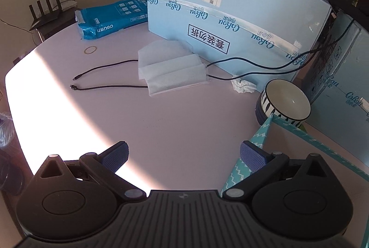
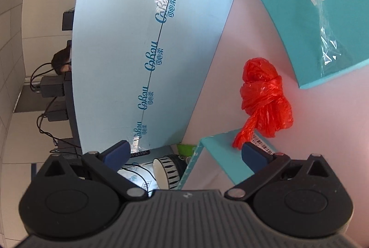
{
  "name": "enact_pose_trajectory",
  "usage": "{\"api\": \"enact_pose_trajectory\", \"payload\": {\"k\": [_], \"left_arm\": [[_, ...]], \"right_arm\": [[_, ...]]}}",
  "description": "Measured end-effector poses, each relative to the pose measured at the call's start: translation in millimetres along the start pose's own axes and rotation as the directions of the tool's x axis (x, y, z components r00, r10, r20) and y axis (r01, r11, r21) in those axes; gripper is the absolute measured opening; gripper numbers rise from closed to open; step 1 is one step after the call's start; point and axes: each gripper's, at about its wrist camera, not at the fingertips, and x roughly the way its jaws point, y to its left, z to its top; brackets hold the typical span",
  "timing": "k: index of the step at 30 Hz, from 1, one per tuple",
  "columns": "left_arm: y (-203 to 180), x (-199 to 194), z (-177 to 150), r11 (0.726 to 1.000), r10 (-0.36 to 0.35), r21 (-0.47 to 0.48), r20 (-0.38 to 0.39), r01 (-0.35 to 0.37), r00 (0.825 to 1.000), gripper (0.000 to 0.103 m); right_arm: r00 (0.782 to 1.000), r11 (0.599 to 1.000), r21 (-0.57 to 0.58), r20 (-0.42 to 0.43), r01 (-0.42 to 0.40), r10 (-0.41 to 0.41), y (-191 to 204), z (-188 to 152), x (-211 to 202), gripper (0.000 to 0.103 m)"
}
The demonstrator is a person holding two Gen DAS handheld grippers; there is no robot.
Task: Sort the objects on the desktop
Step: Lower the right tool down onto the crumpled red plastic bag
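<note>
**On the counter: two empty claws among scattered objects**

Nearest, the left claw (image 1: 183, 156) hangs wide open, gripping nothing, over the pale counter (image 1: 161, 123). Beside its right finger rises a teal patterned box (image 1: 259, 139), with a striped bowl (image 1: 284, 101) just behind. Farther off lie white foam pouches (image 1: 171, 68), black cables (image 1: 108, 86) and a large blue carton (image 1: 230, 17). The right claw (image 2: 184, 154) also gapes empty, near a knotted red plastic bag (image 2: 265, 95).

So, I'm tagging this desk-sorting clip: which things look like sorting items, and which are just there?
Likely to sort:
red plastic bag
striped bowl
crumpled tissue
foam pouches
black cables
rubber band
blue paper pack

Probably just there:
large light-blue carton
router
table
</note>
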Motion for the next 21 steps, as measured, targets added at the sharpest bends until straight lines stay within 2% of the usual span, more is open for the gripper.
{"api": "enact_pose_trajectory", "payload": {"k": [5,11,13,21], "left_arm": [[-9,2,8,1.0,-0.012,-0.019,0.025,0.013,1.0,0.103],[-19,5,8,1.0,-0.018,-0.007,0.019,0.018,1.0,0.103],[-20,6,7,1.0,-0.007,0.005,0.017,0.007,1.0,0.103],[-17,16,5,1.0,0.017,0.011,-0.008,-0.017,1.0,0.103]], "right_arm": [[0.995,0.99,-0.111,-0.013,0.092,-0.094,-2,7,11,0.103],[0.991,0.989,-0.076,-0.026,0.126,-0.129,-18,15,26,0.103],[0.988,0.987,-0.062,-0.003,0.151,-0.151,-22,17,29,0.103],[0.974,0.968,-0.106,0.024,0.227,-0.226,-32,17,32,0.103]]}}
